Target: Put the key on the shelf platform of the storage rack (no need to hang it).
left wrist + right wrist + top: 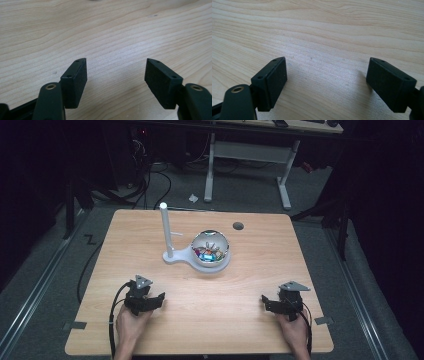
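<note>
I see a white stand (172, 254) a little back from the middle of the wooden table (250, 285). It has a tall white pole (165, 229) that stands straight up, so its long way runs up and down. A thin little peg (176, 234) sticks out of the pole toward the right edge of the table. The flat foot of the stand reaches to the right and holds a shiny round bowl (224, 251). In the bowl lie small colourful bits (209, 253), too small for me to tell what they are.

My left gripper (151, 301) rests near the front left corner of the table, well apart from the stand. Its jaws are spread wide and nothing is between them, just bare wood. My right gripper (268, 303) rests near the front right corner. Its jaws are spread wide too, with only wood between them.

The table top is light wood with wavy lines. A dark round hole (238, 226) sits near the back edge. The table stands on a grey floor (45, 270). The room behind is very dark. I can see the white legs of another desk (247, 155) there, and some black cables (150, 185) on the floor. My arms are cut off at the bottom of the high view.
</note>
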`<state>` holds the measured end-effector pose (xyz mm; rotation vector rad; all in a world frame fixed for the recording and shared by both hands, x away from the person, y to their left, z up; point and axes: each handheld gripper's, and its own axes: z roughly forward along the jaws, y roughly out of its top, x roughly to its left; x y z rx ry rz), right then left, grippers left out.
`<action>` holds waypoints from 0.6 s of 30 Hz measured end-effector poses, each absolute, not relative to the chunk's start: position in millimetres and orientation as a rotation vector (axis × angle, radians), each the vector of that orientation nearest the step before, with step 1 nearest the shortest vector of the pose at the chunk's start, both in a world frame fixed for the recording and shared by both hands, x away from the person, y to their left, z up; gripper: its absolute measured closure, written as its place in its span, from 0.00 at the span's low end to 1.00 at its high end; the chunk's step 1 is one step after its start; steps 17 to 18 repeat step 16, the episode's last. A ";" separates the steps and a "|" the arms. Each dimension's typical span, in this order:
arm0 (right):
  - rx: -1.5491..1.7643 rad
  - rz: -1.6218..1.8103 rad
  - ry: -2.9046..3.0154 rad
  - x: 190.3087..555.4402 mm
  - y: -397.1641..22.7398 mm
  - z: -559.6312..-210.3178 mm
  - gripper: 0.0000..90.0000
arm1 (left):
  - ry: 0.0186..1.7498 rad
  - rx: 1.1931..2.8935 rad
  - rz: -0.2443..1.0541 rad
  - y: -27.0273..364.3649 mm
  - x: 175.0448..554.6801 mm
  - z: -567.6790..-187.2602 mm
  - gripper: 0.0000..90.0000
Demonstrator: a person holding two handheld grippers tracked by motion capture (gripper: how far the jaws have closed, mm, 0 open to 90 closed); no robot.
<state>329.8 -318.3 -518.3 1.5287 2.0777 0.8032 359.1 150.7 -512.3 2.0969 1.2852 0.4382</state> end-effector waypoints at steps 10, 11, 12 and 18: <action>1.529 0.803 2.077 329.8 -318.3 -518.3 0.19 | 1.284 2.017 0.498 148.8 356.7 -526.8 0.35; 1.529 0.803 2.077 329.7 -318.2 -518.3 0.19 | 1.291 2.016 0.509 147.8 356.3 -526.9 0.35; 1.529 0.802 2.076 329.7 -318.2 -518.3 0.19 | 1.293 2.015 0.509 147.6 356.4 -526.9 0.35; 1.529 0.803 2.076 329.7 -318.2 -518.3 0.19 | 1.290 2.014 0.501 147.9 356.7 -527.0 0.34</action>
